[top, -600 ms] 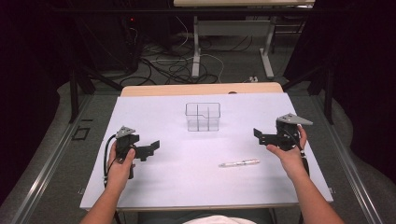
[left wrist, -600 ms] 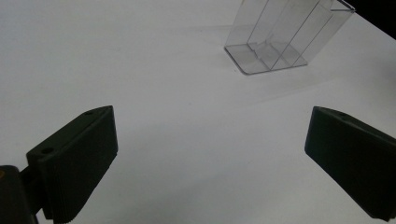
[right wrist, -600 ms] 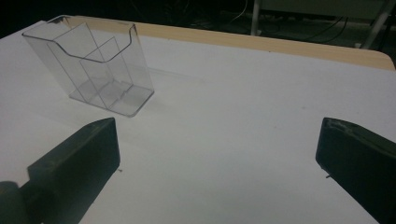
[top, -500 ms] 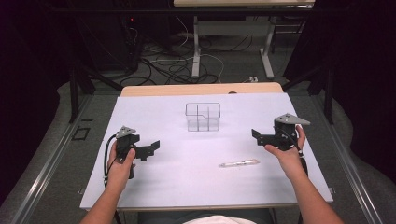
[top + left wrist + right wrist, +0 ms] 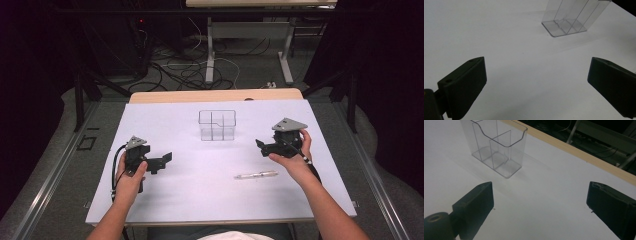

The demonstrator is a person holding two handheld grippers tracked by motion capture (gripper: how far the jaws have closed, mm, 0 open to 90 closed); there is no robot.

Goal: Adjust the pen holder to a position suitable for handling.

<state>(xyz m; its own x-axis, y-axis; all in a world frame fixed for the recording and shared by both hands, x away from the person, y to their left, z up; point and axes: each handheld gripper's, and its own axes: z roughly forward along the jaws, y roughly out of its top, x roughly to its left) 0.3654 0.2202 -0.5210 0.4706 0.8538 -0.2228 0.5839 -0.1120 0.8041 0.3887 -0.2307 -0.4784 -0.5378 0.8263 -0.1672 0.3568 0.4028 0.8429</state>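
Observation:
A clear plastic organiser (image 5: 216,125) with several compartments stands upright and empty at the back middle of the white table top (image 5: 200,200). A clear pen (image 5: 256,175) lies flat on the sheet, right of centre and nearer the person. My left gripper (image 5: 164,159) hovers at the left, open, pointing right. My right gripper (image 5: 260,145) is held just above and right of the pen, open, pointing left. In the left gripper view the open gripper (image 5: 536,77) faces the organiser (image 5: 571,17). The right gripper (image 5: 540,197) looks at the organiser (image 5: 496,147) with nothing between its jaws.
A wooden strip (image 5: 215,95) runs along the far edge of the table. Beyond it, cables (image 5: 185,70) lie on the floor around another table's legs (image 5: 210,50). Metal rails (image 5: 55,175) flank the table on both sides.
My right gripper has shifted a little to the left, toward the middle of the table. The left gripper, the pen and the organiser have stayed in place.

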